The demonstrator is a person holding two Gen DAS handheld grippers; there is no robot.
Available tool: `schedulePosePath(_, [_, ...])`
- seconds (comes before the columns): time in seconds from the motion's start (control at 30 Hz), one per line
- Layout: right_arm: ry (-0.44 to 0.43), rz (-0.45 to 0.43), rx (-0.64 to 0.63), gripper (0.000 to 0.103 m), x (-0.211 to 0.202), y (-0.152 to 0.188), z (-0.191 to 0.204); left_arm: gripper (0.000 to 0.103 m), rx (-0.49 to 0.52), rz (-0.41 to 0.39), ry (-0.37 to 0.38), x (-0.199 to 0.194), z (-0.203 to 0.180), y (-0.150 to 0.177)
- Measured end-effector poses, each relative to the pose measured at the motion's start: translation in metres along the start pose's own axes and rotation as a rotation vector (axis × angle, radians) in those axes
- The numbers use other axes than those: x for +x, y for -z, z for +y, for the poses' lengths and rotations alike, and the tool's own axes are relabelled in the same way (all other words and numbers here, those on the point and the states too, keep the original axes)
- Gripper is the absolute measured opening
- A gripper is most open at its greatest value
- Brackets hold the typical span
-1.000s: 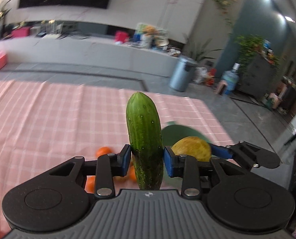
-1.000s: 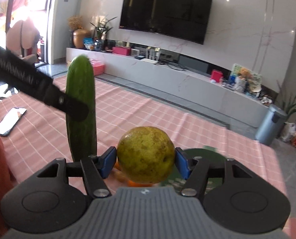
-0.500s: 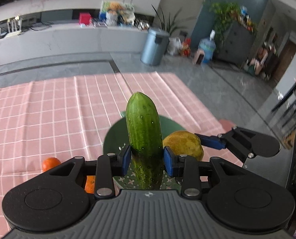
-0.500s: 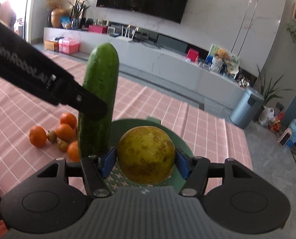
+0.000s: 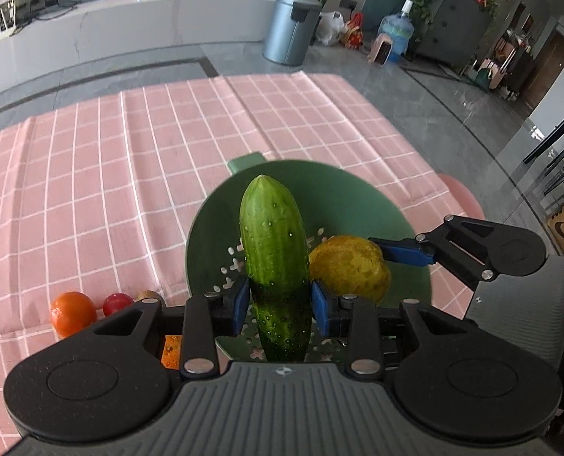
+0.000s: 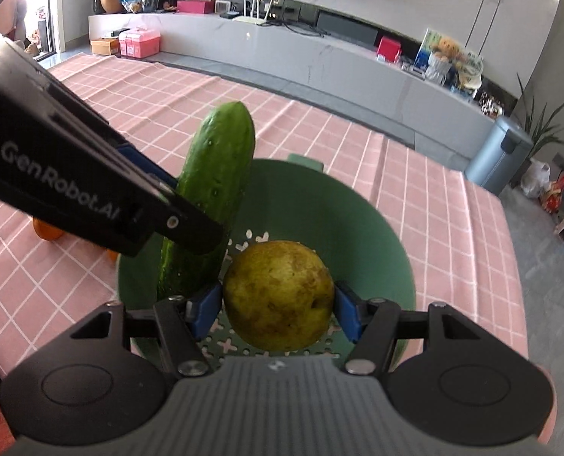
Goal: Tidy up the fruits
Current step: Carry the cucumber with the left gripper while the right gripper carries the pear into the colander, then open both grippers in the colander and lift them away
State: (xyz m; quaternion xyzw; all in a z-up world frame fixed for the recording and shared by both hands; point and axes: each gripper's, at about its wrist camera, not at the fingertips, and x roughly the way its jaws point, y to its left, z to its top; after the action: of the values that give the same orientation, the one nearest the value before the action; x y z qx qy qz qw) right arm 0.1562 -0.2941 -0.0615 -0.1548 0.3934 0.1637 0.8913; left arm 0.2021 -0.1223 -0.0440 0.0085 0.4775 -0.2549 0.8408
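Note:
My left gripper [image 5: 280, 306] is shut on a green cucumber [image 5: 274, 262] and holds it over a green perforated colander bowl [image 5: 339, 193]. My right gripper [image 6: 278, 311] is shut on a round yellow-green fruit [image 6: 278, 294], also over the bowl [image 6: 320, 205]. The two grippers are side by side. The fruit shows in the left wrist view [image 5: 348, 266], right of the cucumber. The cucumber shows in the right wrist view [image 6: 213, 178], left of the fruit.
The bowl stands on a pink checked tablecloth [image 5: 111, 174]. An orange [image 5: 73, 311], a small red fruit [image 5: 116, 304] and a brownish one [image 5: 149, 295] lie left of the bowl. The table edge is to the right, with floor beyond.
Both grippers have moved forward and tilted down with their fruits, from above the table to right over the green bowl. Neither grip has changed.

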Motion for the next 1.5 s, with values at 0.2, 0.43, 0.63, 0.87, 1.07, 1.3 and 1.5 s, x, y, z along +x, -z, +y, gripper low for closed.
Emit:
schedulePosePath(0.2, [0.014,0.029,0.03,0.06,0.018,-0.003,-0.002,0.04,-0.024,0.016,-0.004,0.015,0.007,-0.007])
schedulePosePath(0.43, [0.025,0.092,0.043,0.06,0.037,0.003,0.0,0.04,-0.024,0.034,-0.024,0.035,0.006,-0.005])
schedulePosePath(0.63, [0.025,0.093,0.048,0.06,0.037,0.003,0.002,0.04,-0.01,0.023,-0.055,0.035,0.004,0.0])
schedulePosePath(0.87, [0.105,0.059,-0.011,0.07,0.023,-0.005,0.012,0.046,0.026,-0.022,-0.085,0.014,-0.003,0.002])
schedulePosePath(1.07, [0.19,0.019,-0.045,0.077,-0.004,-0.008,0.025,0.051,0.082,-0.098,-0.126,-0.028,-0.012,0.012])
schedulePosePath(1.3, [0.205,-0.085,0.077,0.078,-0.046,-0.003,0.049,0.052,0.125,-0.158,-0.18,-0.079,-0.009,0.039])
schedulePosePath(1.5, [0.146,-0.146,0.212,0.078,-0.062,0.002,0.083,0.052,0.125,-0.154,-0.185,-0.103,0.01,0.065])
